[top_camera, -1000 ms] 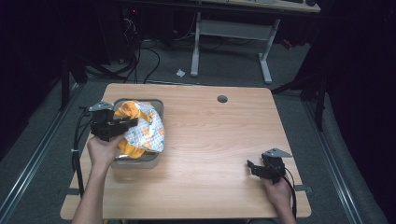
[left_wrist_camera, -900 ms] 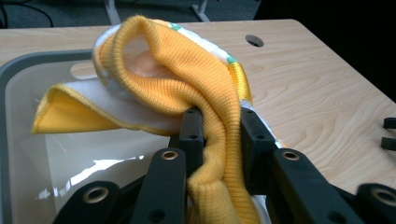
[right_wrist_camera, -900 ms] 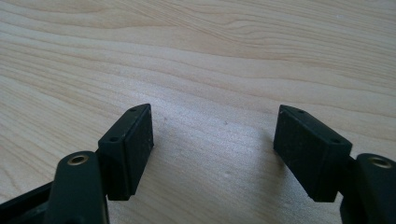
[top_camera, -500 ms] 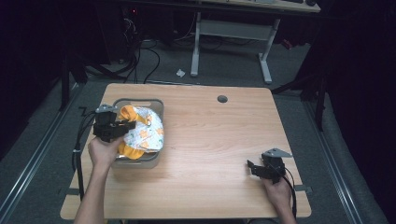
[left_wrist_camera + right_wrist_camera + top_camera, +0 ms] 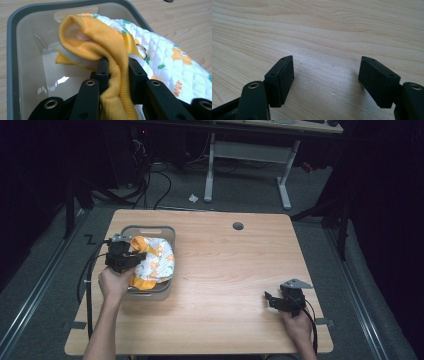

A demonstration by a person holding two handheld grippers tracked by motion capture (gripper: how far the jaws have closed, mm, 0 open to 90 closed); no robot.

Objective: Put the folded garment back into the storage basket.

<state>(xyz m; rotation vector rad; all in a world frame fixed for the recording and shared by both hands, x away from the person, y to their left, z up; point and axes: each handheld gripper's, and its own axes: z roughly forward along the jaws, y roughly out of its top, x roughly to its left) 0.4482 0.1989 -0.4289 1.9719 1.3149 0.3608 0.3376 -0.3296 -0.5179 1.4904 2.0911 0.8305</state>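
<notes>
2 grippers on 1 light wood worktop point(image 5: 225, 270), grain running across, pretty bare apart from a grey plastic bin point(image 5: 150, 229) sitting at about 9 o'clock and a small round cable hole point(image 5: 238, 226) up near 12. Left gripper point(image 5: 131, 260) is over the bin, jaws pinching a fold of the yellow ribbed cuff point(image 5: 115, 75) of a baby garment point(image 5: 152, 262); its white quilted part with orange prints lies in the bin and bulges over the rim on the 3 o'clock side. In the left gripper view a little metal ring point(image 5: 141, 50) sits just beside the cuff, and the bin's see-through wall shows glare.

Right gripper point(image 5: 276, 301) rests down at 5 o'clock, well apart from the bin, jaws spread wide with nothing but bare wood between them.

Room around it is dark: grey carpet floor point(image 5: 240, 195), a white-legged desk frame point(image 5: 247, 165) at 12, black cables point(image 5: 155, 180) trailing at 11, and a scrap of white paper point(image 5: 193, 198) on the floor.
</notes>
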